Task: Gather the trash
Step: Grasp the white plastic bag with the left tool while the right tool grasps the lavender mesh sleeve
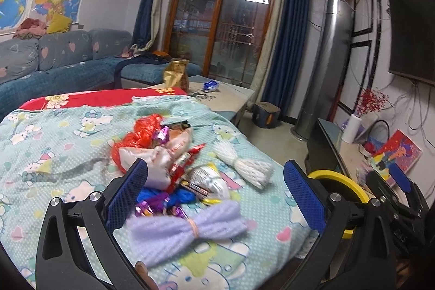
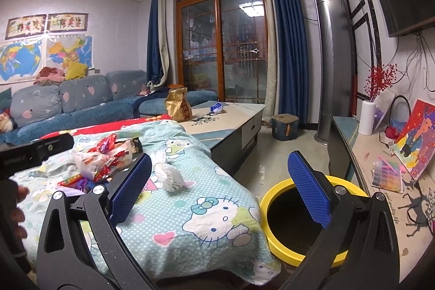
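Collection looks barely begun: the trash pile (image 1: pixel 168 162) of wrappers, a red plastic bag (image 1: pixel 141 137) and foil packets lies heaped on the cartoon-print cloth (image 1: pixel 54 143) covering the table, nothing yet gripped; the left gripper (image 1: pixel 214 195) hovers over the near edge of the heap, jaws spread wide and empty, with the lilac foam net (image 1: pixel 187 228) lying just below and between them; the right gripper (image 2: pixel 217 189) hangs off the table's right side, jaws likewise wide and empty, above the yellow-rimmed bin (image 2: pixel 274 204) on the floor; the next move, I judge, is to lower the left jaws onto one piece, likely the lilac net, close, and carry it right to the bin; a white foam net (image 1: pixel 244 165) lies apart from the heap; loose, overlapping wrappers may snag or come up together; a gold bag (image 2: pixel 179 105) stands farther back.
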A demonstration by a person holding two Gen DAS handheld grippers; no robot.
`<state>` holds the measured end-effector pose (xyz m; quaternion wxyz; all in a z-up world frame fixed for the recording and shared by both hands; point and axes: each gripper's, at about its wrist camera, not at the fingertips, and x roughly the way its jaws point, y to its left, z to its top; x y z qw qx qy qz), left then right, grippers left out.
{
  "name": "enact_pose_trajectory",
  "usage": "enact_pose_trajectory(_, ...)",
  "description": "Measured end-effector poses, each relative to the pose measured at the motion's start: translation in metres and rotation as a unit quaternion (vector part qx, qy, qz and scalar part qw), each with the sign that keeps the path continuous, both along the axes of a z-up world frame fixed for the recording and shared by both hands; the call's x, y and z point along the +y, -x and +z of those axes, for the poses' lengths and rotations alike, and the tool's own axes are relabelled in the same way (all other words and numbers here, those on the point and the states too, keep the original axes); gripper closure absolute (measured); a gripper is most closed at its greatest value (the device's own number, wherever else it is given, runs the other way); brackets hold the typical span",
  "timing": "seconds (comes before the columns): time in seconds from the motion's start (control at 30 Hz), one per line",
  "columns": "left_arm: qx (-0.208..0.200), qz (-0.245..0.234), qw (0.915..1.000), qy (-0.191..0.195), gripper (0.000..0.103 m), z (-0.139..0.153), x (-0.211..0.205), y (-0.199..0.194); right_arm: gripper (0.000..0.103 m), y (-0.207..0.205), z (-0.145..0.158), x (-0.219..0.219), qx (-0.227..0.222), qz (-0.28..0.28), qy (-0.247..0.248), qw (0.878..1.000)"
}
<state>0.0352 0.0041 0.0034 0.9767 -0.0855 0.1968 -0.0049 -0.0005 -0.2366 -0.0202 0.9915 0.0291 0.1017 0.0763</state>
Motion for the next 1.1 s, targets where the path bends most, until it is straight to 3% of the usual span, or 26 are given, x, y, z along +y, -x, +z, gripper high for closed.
enact_pose_trajectory(0.27, 0.0, 0.038, 0.9992, 0.011, 0.006, 0.003, 0.031, -0.021, 0.011, -0.012, 0.001, 0.017, 0.024, 0.035, 0.009, 0.999)
enact_pose_trajectory(0.6, 0.02, 0.085, 0.9957, 0.029, 0.006, -0.008, 0.087, -0.035, 0.011, -0.032, -0.01, 0.065, 0.085, 0.113, 0.015, 0.99)
enact_pose_trajectory(0.83, 0.06, 0.086, 0.9931, 0.053, 0.006, -0.029, 0.113, -0.048, 0.011, -0.047, -0.024, 0.099, 0.142, 0.17, 0.021, 0.975)
enact_pose_trajectory(1.1, 0.103, 0.057, 0.9905, 0.071, 0.007, -0.047, 0.114, -0.074, 0.029, -0.075, -0.049, 0.126, 0.221, 0.215, 0.024, 0.951)
